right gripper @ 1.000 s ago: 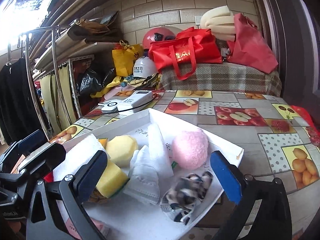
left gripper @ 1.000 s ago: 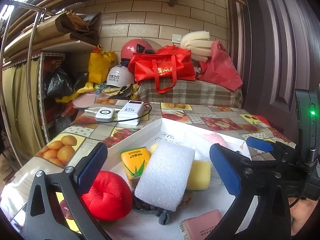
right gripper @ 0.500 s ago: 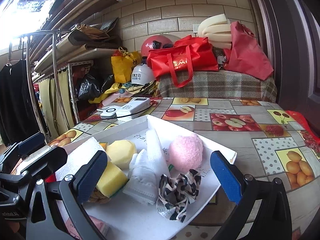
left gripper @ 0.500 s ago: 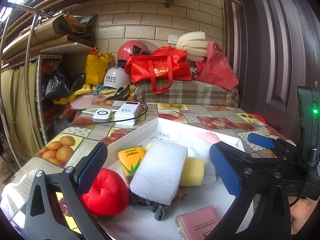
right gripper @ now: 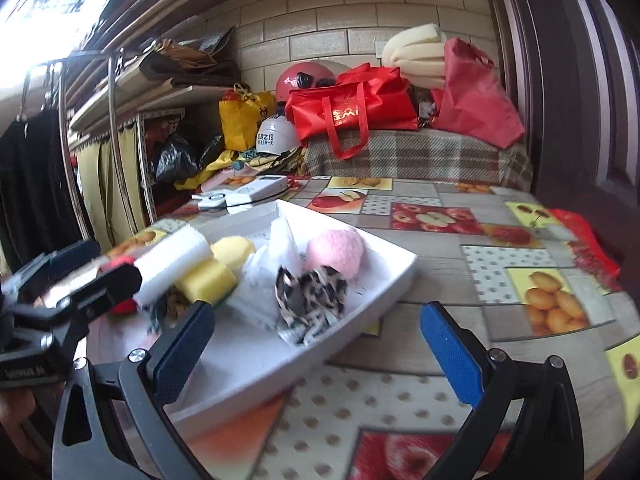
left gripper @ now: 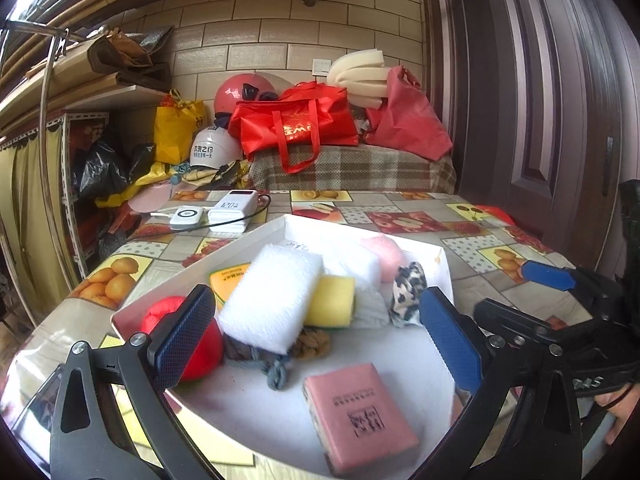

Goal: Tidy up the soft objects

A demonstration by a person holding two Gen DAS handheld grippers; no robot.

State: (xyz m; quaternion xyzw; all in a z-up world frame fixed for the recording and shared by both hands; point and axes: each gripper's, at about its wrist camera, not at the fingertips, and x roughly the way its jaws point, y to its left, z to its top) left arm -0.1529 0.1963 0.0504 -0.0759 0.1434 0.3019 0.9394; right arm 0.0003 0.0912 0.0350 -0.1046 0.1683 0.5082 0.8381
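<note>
A shallow white tray [left gripper: 132, 312] sits on a table covered in a fruit-print cloth [right gripper: 500, 248], and all the soft things are heaped inside it. In the left wrist view the left gripper [left gripper: 316, 336] hangs over the near end of the tray, its blue-padded fingers [left gripper: 182, 336] spread wide with nothing between them. Framed in that gap, at the centre of the frame, a white foam block [left gripper: 272, 300] lies tilted across a yellow sponge [left gripper: 332, 300], with a tangle of grey-blue and brown cloth [left gripper: 276, 360] poking out beneath. A red plush ball [left gripper: 160, 316] rests at the left edge of the tray, partly hidden by the left finger. A pink packet [left gripper: 356, 416] lies flat at the lower centre, apart from the pile. Further back a pink fluffy ball [left gripper: 384, 252] and a leopard-print scrunchie [left gripper: 408, 292] sit near the tray's far right corner.

In the right wrist view the right gripper [right gripper: 316, 348] is also wide open and empty, held low at the tray's right rim, its left finger over the tray and its right finger over the bare cloth. The scrunchie leans against the pink ball just above centre frame. Two white power banks [left gripper: 224, 212] lie on the table beyond the tray, and red bags [left gripper: 296, 128] fill the upper background.
</note>
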